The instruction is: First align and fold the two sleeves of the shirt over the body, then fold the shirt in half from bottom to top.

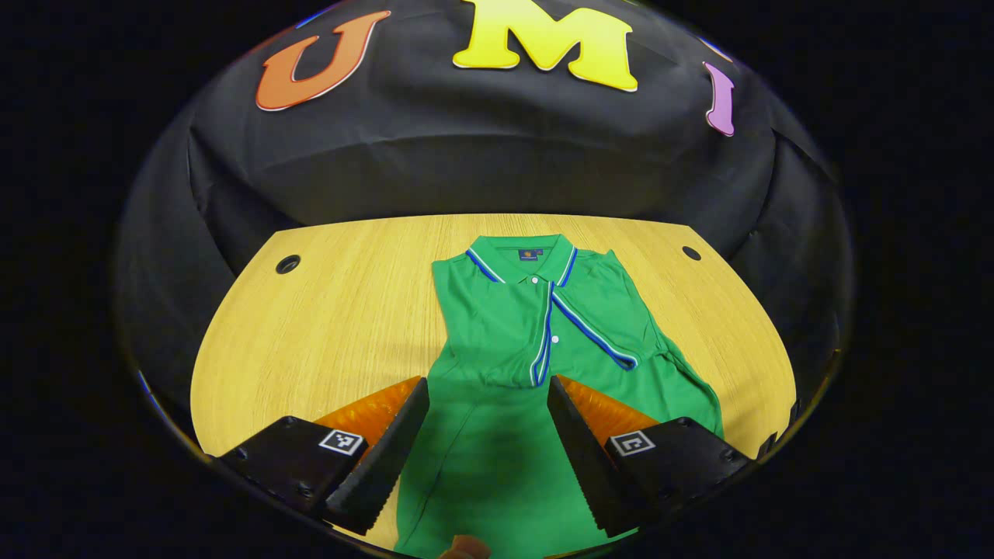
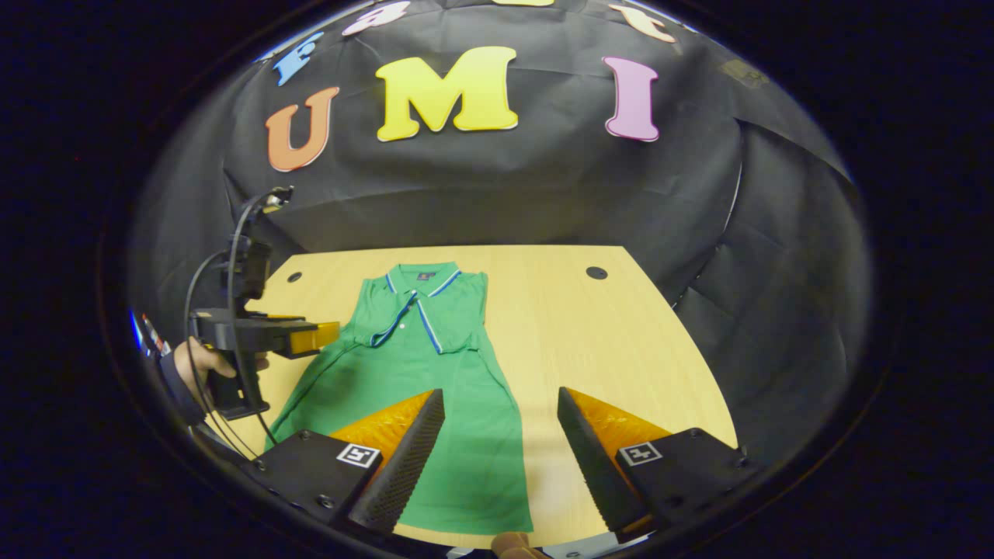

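One shirt, green polo, lies flat on the bench, collar toward far edge, hem at near edge. Both sleeves appear folded over body. Fabric judged light, limp, non-fragile; will drape and slide. Grip pts: two hem corners, pinch thin. Left tongs and right tongs both wide apart, holding nothing.

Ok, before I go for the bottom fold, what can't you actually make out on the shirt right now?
- Left gripper view: the shirt hem is cut off by the lower edge, behind the left claw.
- Right gripper view: the shirt's near-left corner is hidden behind the right claw.
- Both views: how neatly the sleeves overlap at the chest; layers blur together.
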Tool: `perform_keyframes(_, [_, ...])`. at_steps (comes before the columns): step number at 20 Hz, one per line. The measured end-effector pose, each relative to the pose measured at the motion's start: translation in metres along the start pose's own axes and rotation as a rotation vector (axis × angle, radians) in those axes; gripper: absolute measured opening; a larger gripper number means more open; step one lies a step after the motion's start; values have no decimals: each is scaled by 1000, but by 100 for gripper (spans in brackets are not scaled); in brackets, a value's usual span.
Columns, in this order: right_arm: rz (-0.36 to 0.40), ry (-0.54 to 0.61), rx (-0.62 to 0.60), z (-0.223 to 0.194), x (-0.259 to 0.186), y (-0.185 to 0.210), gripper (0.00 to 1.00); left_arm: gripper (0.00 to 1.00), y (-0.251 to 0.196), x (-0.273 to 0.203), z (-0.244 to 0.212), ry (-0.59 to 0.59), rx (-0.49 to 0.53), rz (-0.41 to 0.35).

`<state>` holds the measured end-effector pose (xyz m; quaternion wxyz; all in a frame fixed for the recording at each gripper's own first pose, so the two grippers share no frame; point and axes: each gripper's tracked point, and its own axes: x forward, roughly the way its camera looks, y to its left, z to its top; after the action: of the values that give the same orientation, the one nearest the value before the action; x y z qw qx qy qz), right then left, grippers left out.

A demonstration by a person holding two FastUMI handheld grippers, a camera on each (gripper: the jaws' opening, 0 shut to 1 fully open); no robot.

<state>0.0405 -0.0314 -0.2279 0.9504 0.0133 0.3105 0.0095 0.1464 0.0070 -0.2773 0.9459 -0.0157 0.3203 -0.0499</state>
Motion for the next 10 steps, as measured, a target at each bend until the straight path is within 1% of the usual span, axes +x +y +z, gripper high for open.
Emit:
perform_keyframes(4, [13, 47, -42, -31, 4, 4, 95, 99, 20, -37, -49, 28, 3, 50])
perform_keyframes(6, [21, 78, -60, -48, 6, 5, 95, 99, 24, -54, -77, 52, 3, 62])
perform_keyframes(9, [33, 146, -52, -77, 4, 5, 95, 99, 33, -78, -123, 112, -14, 81])
perform_keyframes(10, [38, 178, -51, -89, 3, 5, 94, 99, 37, -86, -135, 130, -24, 87])
